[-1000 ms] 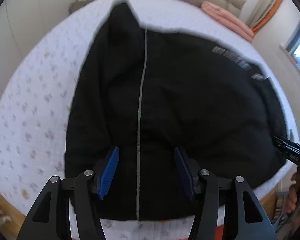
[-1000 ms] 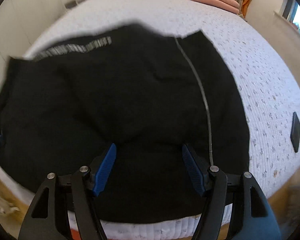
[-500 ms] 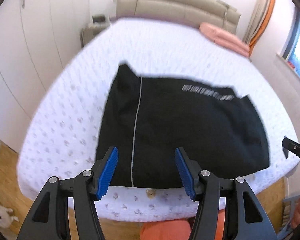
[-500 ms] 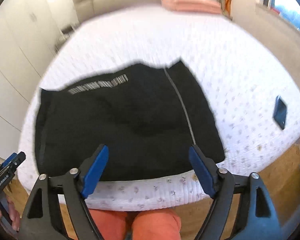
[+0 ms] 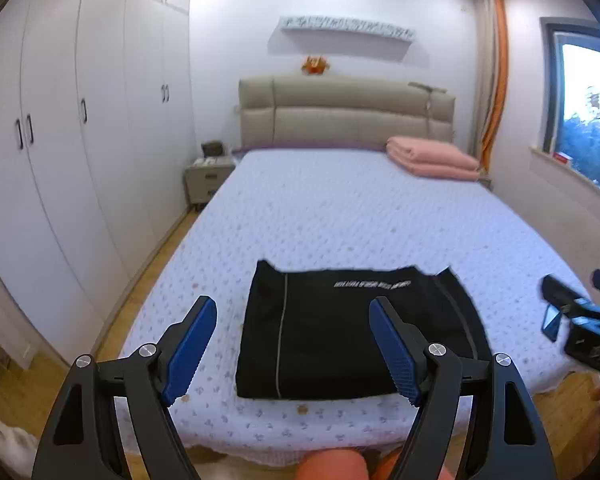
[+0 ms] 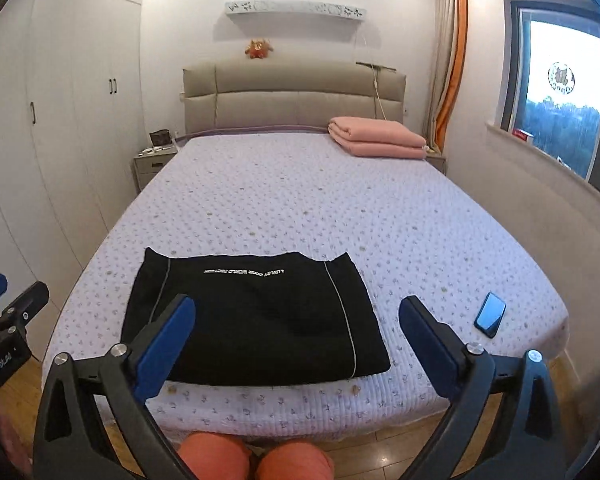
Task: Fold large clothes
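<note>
A black garment (image 5: 340, 332) with grey side stripes and white lettering lies folded into a flat rectangle near the foot edge of the bed (image 5: 340, 208); it also shows in the right wrist view (image 6: 256, 316). My left gripper (image 5: 292, 350) is open and empty, held back from the bed above the floor. My right gripper (image 6: 296, 348) is open and empty, also held back from the bed. Neither touches the garment. The right gripper shows at the right edge of the left wrist view (image 5: 580, 316). The left gripper shows at the left edge of the right wrist view (image 6: 4, 320).
A dark phone (image 6: 490, 314) lies on the bed to the right of the garment. A folded pink blanket (image 6: 374, 137) sits by the beige headboard (image 6: 292, 96). White wardrobes (image 5: 60, 160) line the left wall. A window (image 6: 560, 80) is on the right. Wooden floor surrounds the bed.
Both grippers have pulled back and up from just over the garment to well away from the bed. The whole bed and room are now in view. The garment lies still.
</note>
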Available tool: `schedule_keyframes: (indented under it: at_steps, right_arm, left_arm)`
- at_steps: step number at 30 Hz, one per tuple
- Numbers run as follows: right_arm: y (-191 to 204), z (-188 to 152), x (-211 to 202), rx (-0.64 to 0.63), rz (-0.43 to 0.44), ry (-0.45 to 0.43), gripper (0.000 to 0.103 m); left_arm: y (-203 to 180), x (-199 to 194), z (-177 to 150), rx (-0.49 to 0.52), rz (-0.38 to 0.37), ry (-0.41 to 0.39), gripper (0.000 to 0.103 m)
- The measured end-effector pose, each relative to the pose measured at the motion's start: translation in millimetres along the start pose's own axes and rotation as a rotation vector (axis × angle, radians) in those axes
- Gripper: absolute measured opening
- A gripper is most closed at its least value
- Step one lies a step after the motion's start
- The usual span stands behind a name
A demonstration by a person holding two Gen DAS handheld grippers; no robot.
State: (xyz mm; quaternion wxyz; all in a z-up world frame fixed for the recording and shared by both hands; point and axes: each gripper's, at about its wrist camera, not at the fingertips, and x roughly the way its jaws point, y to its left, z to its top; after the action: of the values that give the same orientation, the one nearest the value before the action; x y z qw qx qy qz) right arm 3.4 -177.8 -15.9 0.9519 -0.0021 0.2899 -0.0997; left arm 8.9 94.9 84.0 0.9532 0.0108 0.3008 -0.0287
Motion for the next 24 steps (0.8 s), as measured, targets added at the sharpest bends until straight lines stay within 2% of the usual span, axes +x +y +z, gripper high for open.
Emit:
schedule_keyframes:
  at_steps: [5, 11, 17, 24]
  right_arm:
    - [5.1, 1.4, -21.9, 0.013, -0.015, -0.015, 0.103]
    - [5.7, -3.4, -27.2, 0.029, -0.021, -0.005, 0.103]
    - [3.7, -10.2, -9.9, 0.031, -0.021, 0.023, 0.103]
    - [-4.7, -22.2, 23.1, 0.064, 0.004, 0.100, 0.103]
  left_arm:
    - [-10.4, -27.2, 3.1, 0.024, -0.014, -0.033, 0.080]
    - [-19.4, -28.6, 1.2, 0.034, -0.011, -0.021, 0.080]
    - [-27.7, -2.9, -6.3, 0.024, -0.006, 0.051, 0.080]
    - [-41.3, 21.7, -18.5, 0.053, 0.014, 0.132, 0.080]
